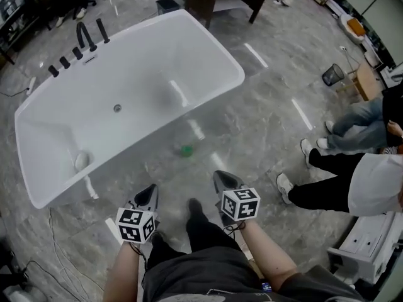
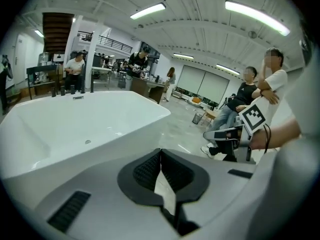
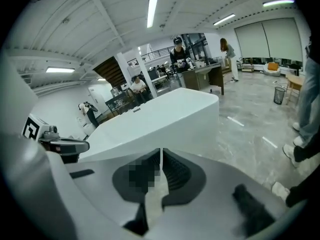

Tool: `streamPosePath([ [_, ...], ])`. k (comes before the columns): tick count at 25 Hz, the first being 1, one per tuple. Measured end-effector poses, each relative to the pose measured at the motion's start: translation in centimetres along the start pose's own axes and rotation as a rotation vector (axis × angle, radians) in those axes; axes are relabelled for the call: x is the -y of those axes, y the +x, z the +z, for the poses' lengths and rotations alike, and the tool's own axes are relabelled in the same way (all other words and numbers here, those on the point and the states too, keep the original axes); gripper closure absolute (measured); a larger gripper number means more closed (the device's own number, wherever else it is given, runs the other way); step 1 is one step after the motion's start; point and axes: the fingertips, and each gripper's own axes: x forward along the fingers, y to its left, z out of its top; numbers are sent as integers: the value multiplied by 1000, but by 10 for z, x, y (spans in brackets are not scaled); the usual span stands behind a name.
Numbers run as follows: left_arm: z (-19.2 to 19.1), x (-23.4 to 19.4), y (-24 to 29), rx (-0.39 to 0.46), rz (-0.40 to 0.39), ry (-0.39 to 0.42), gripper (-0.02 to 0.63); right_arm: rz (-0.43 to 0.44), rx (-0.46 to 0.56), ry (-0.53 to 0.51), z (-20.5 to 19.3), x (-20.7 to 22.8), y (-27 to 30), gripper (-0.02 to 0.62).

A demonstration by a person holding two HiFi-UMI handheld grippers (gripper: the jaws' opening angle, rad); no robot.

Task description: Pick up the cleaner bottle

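Observation:
No cleaner bottle shows clearly in any view. A small green object (image 1: 186, 150) lies on the grey floor beside the white bathtub (image 1: 208, 49), too blurred to identify. My left gripper (image 1: 150, 190) and right gripper (image 1: 221, 177) are held low in front of the person's legs, pointing toward the tub and short of the green object. In the left gripper view the left gripper (image 2: 160, 152) has its jaws pressed together with nothing between them. The right gripper (image 3: 161, 152) looks the same in its own view, shut and empty.
Black tap fittings (image 1: 83, 41) stand on the tub's far left rim. People sit and stand at the right (image 1: 352, 181), near a black wire bin (image 1: 332, 74). Thin cables (image 1: 60, 244) trail over the floor at the lower left. A white appliance (image 1: 368, 241) stands at the lower right.

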Motion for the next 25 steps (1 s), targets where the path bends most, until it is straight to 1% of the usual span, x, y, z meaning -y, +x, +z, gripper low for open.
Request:
streamPosePath([
  [3,2,-3,24,4,34,-27,591,19,-2,-15,6,21,23,568],
  [5,2,-6,40,3,47,-31,591,23,-6,-28,5,33,40,568],
  [11,-18,-29,88,-7,61,-25,591,18,-39,-48,-19,60,97,568],
  [16,-50,-52,119,6,71,-48,591,10,-26,-57,-48,67,135,568],
  [21,-90,-68,151,1,53,-82,591,-8,26,-58,-71,75,157,568],
  [25,-121,-75,166,-6,36,-78,591,-22,23,-45,-105,80,168,568],
])
